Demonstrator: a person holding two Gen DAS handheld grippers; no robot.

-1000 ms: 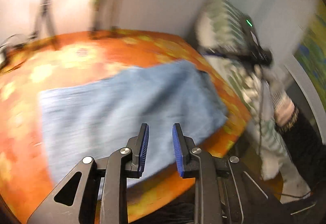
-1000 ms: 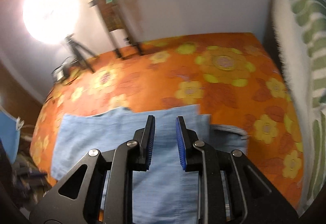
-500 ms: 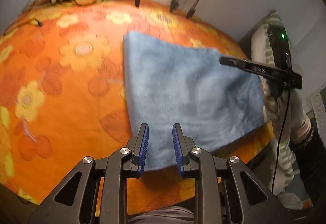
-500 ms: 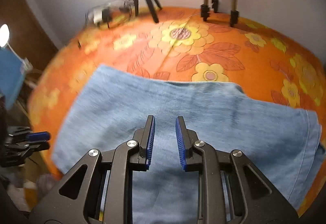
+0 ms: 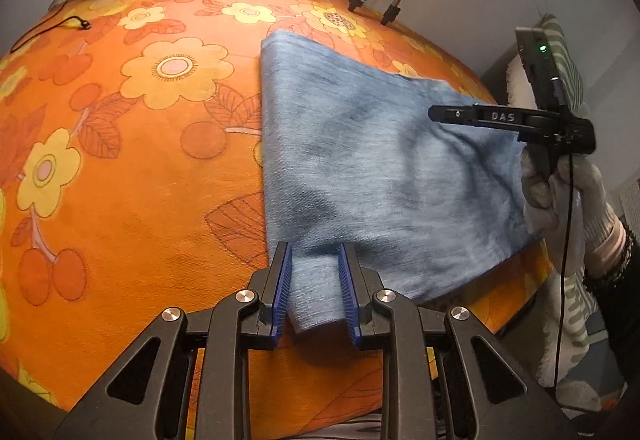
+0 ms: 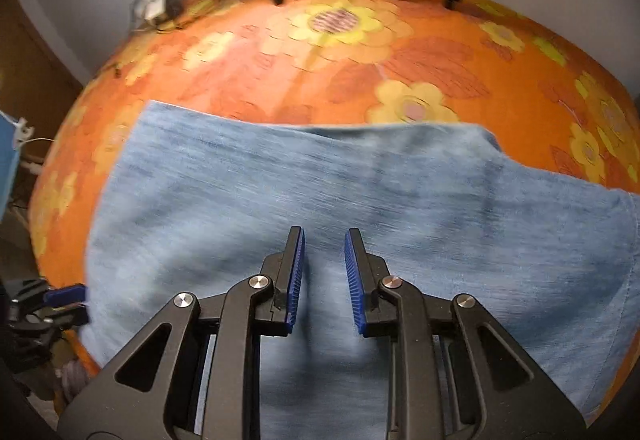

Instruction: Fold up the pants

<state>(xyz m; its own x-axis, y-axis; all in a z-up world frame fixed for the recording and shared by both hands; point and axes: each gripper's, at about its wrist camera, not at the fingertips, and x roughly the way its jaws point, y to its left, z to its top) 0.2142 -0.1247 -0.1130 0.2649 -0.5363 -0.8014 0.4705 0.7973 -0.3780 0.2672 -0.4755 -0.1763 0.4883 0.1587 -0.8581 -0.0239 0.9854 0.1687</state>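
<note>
**Both grippers lowered onto the near edge of the pants**

Since the earlier frames both grippers have come down and forward, the views swinging from the wall and lamp onto the cloth. The pants, pale blue denim, lie flat on the orange flowered bed cover, already doubled into a broad, roughly trapezoid panel; a seamed edge shows at the right in the right wrist view. The left gripper straddles the near corner, its fingers a little apart with cloth between them; whether the pads press on it cannot be told. The right gripper hangs over the middle of the near edge, fingers equally apart, cloth beneath rather than clearly clamped. A gloved hand carries it. Judged from this, one fold is done; at least one further fold remains, and the grasp for it is not yet secured
</note>
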